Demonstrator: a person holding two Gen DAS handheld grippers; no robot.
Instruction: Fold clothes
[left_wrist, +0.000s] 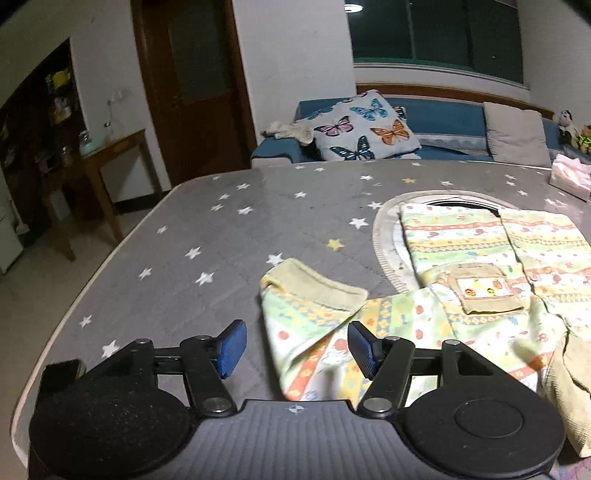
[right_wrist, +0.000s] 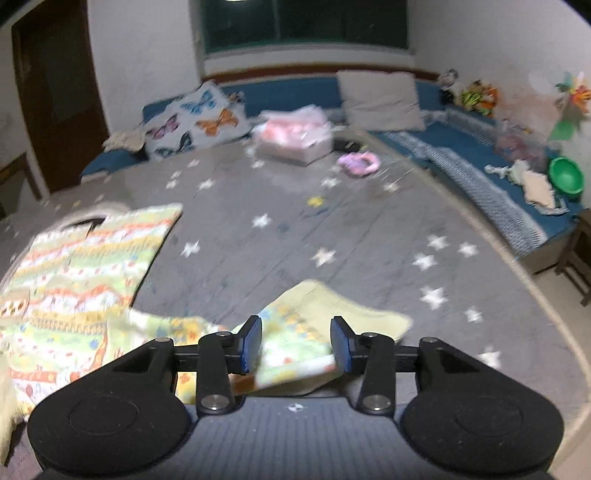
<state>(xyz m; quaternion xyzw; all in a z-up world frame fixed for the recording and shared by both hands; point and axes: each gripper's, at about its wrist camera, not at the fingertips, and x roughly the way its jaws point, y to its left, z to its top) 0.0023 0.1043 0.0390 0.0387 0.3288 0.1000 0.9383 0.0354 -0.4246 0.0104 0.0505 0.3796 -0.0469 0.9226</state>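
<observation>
While the soft printed garment (left_wrist: 461, 266) lies spread on the grey star-patterned table (left_wrist: 207, 236), its ribbed yellow cuffs point toward both tools. Left hand-held gripper (left_wrist: 295, 345) stands open, one sleeve (left_wrist: 314, 317) lying between its blue ridged pads without touching them. Right hand-held gripper (right_wrist: 296, 341) is open too, the other sleeve (right_wrist: 310, 332) loose between its pads.
</observation>
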